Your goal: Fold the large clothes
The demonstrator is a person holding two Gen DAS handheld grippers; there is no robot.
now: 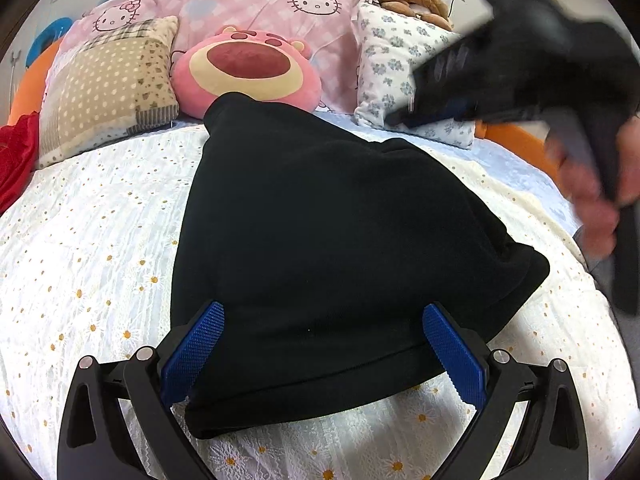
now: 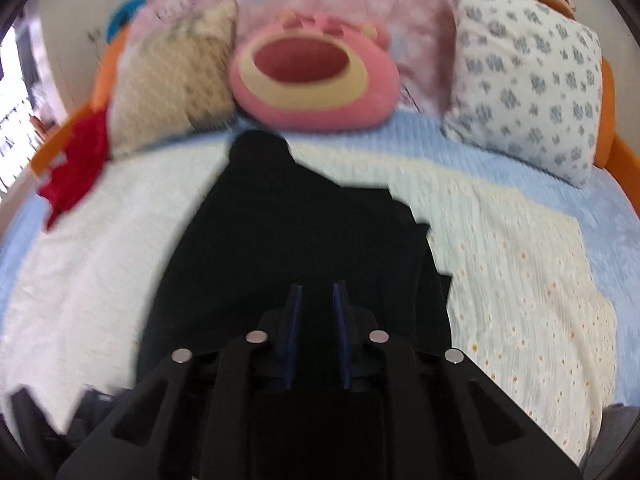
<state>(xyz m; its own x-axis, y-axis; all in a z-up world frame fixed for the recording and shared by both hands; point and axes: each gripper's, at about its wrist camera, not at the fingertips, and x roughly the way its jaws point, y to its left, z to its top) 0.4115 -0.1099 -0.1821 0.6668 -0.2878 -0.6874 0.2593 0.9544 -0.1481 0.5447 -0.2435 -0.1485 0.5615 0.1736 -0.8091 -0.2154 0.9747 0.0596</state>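
Observation:
A black garment (image 1: 320, 240), folded into a thick, roughly triangular bundle, lies on the white daisy-print bedspread (image 1: 80, 260). My left gripper (image 1: 324, 344) hangs just over its near hem, open wide, with a blue pad (image 1: 192, 352) to either side of the cloth and neither pressing it. A hand holds my right gripper (image 1: 404, 118), blurred, up in the air at the right, with no cloth hanging from it. The right wrist view looks down on the garment (image 2: 300, 232); the right gripper (image 2: 317, 312) shows a narrow gap between its pads and nothing in it.
At the head of the bed sit a patchwork pillow (image 1: 112, 88), a pink bear cushion (image 1: 248, 68) touching the garment's far tip, a floral pillow (image 1: 400, 64) and a pink cat-print quilt (image 1: 260, 4). Red cloth (image 1: 16, 156) lies at the left edge. An orange bed rim (image 2: 608, 92) curves around.

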